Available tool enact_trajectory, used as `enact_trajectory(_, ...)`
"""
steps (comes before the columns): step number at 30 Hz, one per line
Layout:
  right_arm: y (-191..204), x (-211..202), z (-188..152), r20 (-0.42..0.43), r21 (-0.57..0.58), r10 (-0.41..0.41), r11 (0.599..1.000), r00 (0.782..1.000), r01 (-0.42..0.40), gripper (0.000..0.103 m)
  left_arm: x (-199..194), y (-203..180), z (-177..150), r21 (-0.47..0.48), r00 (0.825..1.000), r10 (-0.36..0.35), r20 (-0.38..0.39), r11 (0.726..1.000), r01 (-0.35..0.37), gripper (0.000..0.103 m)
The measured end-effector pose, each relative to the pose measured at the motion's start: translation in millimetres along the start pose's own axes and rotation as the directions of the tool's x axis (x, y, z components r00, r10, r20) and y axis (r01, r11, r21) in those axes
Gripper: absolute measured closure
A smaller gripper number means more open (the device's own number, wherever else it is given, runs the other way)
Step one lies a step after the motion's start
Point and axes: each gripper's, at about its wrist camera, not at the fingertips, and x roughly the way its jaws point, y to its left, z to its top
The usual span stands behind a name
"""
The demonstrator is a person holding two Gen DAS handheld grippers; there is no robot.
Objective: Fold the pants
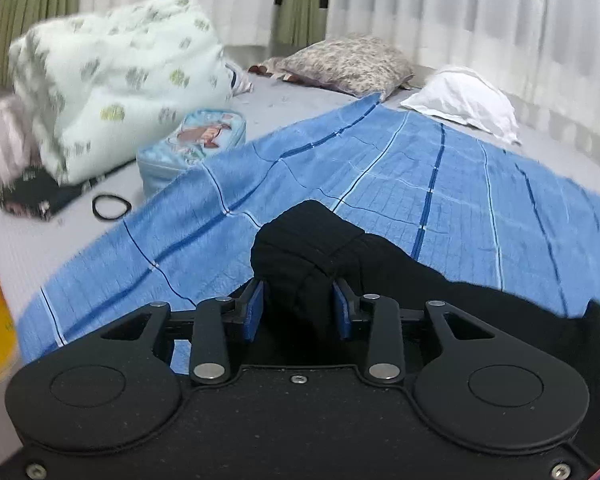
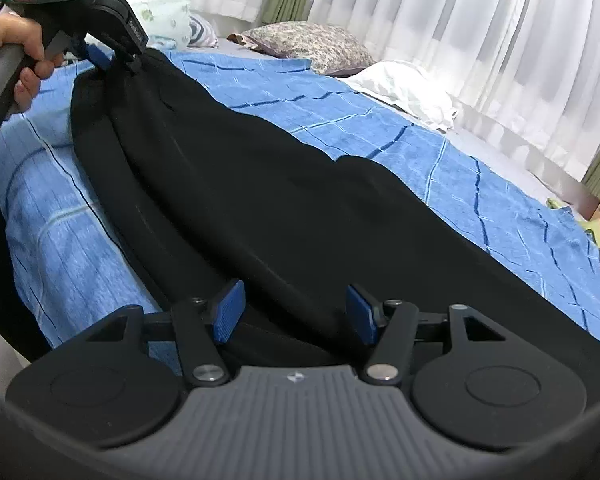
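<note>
Black pants (image 2: 260, 184) lie stretched lengthwise across a blue striped blanket (image 2: 480, 184) on the bed. My left gripper (image 1: 298, 308) is shut on a bunched end of the pants (image 1: 304, 248), the cloth pinched between its blue pads. The left gripper also shows at the far end of the pants in the right wrist view (image 2: 116, 60), held by a hand. My right gripper (image 2: 296, 312) has its blue pads apart, one on each side of the near end of the pants; the cloth fills the gap.
A rolled floral duvet (image 1: 112, 76), a blue zip pouch (image 1: 196, 144), a black hair tie (image 1: 110, 206) and dark items lie at the left. A patterned pillow (image 1: 348, 64) and a white pillow (image 1: 464, 100) lie at the back by white curtains (image 1: 500, 12).
</note>
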Motion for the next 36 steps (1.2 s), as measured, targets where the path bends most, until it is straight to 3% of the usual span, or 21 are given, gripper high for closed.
enact_trajectory(7,-14.6,-3.1,-8.2,-0.011,0.043,-0.005,0.999,1.0,0.006,0.03,-0.5,32.0,6.4,-0.089,0.998,0.063,-0.028,0.994,-0.066,0.055)
enact_trajectory(9,-17.7,-0.7,-7.7,-0.015,0.065,-0.001,0.998,1.0,0.002,0.029,-4.7,41.0,8.1,-0.102,0.998,0.03,-0.047,0.994,-0.035,0.051)
enact_trajectory(12,-16.0,4.7,-4.8,-0.011,0.066,-0.006,0.998,1.0,0.007,0.029,-10.4,43.5,5.9,-0.119,0.989,-0.101,-0.105,0.989,0.089,0.048)
enact_trajectory(13,-14.9,6.5,-3.6,-0.006,0.068,-0.009,0.998,1.0,0.01,0.035,-11.3,41.0,3.9,-0.122,0.98,-0.151,-0.129,0.983,0.135,0.048)
enact_trajectory(14,-14.6,7.6,-2.9,-0.001,0.074,0.002,0.997,1.0,-0.002,0.05,-11.9,37.2,1.2,-0.123,0.968,-0.198,-0.154,0.976,0.18,0.047)
enact_trajectory(15,-15.5,8.2,-1.6,0.002,0.083,0.038,0.996,0.999,-0.038,0.091,-12.7,32.4,-2.3,-0.124,0.956,-0.236,-0.177,0.968,0.216,0.047)
enact_trajectory(16,-16.0,8.4,0.4,0.002,0.102,0.054,0.993,0.999,-0.054,0.098,-12.7,27.6,-6.9,-0.129,0.941,-0.27,-0.203,0.96,0.248,0.046)
enact_trajectory(19,-18.7,2.7,4.8,0.038,0.123,0.039,0.991,0.999,-0.043,0.098,-11.3,10.4,-23.8,-0.136,0.895,-0.358,-0.266,0.933,0.333,0.045)
enact_trajectory(20,-21.0,0.5,5.9,0.046,0.137,0.035,0.99,0.998,-0.041,0.098,-9.7,5.0,-28.4,-0.129,0.887,-0.368,-0.278,0.93,0.345,0.043)
enact_trajectory(25,-31.8,-4.9,10.4,0.069,0.187,0.02,0.982,0.997,-0.032,0.098,-5.8,-9.6,-36.0,-0.118,0.9,-0.347,-0.265,0.938,0.327,0.032)
enact_trajectory(28,-33.1,-9.0,11.8,0.084,0.196,0.019,0.98,0.996,-0.035,0.098,-5.4,-8.7,-36.1,-0.152,0.896,-0.365,-0.254,0.93,0.335,0.023)
enact_trajectory(31,-30.4,-13.5,10.3,0.093,0.186,0.012,0.982,0.996,-0.03,0.098,-4.3,-9.5,-37.9,-0.17,0.9,-0.363,-0.239,0.929,0.329,0.021)
enact_trajectory(33,-24.4,-12.5,7.1,0.082,0.149,0.002,0.989,0.997,-0.014,0.096,-2.0,-8.7,-37.1,-0.178,0.915,-0.35,-0.203,0.932,0.317,0.025)
enact_trajectory(34,-20.1,-10.3,4.4,0.071,0.128,-0.016,0.992,0.997,0.007,0.071,-1.0,-8.2,-36.2,-0.173,0.929,-0.328,-0.17,0.938,0.299,0.056)
enact_trajectory(35,-15.9,-7.1,1.5,0.057,0.108,-0.015,0.994,0.998,0.009,0.065,1.3,-9.2,-34.1,-0.155,0.946,-0.282,-0.157,0.954,0.258,0.092)
enact_trajectory(36,-12.0,-4.9,-1.6,0.044,0.094,-0.01,0.996,0.999,0.006,0.052,4.2,-9.8,-32.2,-0.139,0.956,-0.244,-0.162,0.965,0.222,0.097)
